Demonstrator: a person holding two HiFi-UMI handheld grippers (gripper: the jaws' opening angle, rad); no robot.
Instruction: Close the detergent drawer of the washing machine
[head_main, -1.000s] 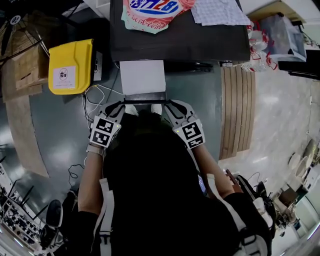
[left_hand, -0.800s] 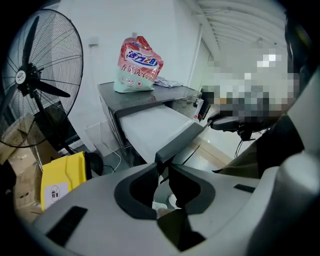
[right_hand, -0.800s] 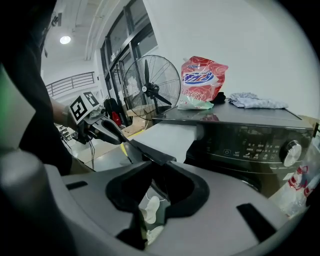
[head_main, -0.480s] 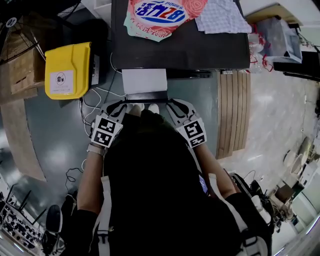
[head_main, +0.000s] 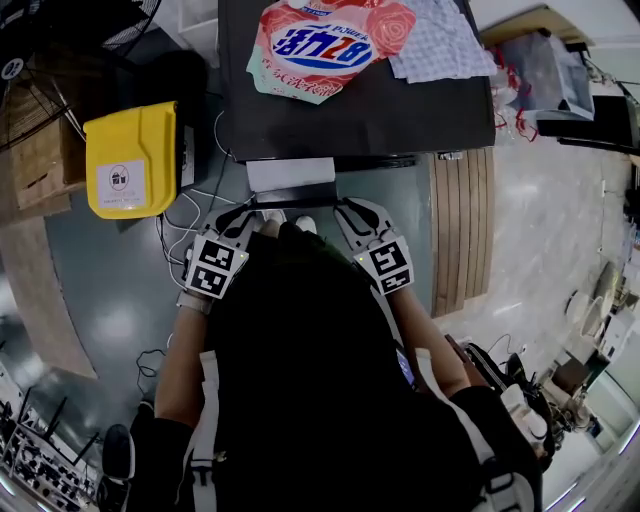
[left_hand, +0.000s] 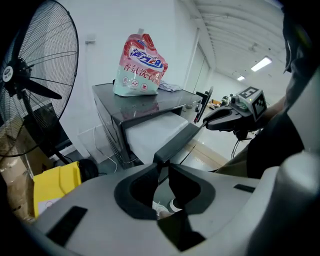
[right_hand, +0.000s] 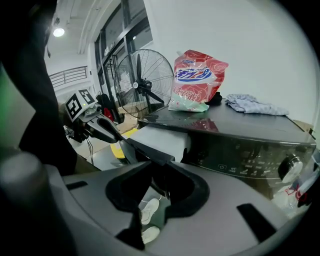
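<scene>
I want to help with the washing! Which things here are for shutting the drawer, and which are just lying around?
For the job: detergent drawer; washing machine; left gripper and right gripper, both holding the drawer's front.

Just lying about: detergent bag and cloth on the machine; yellow box, fan and wooden slats nearby.

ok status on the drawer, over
Left tool and right tool both clamped on the drawer front. Detergent drawer partly out of the washing machine. Nothing seen blocking it.
</scene>
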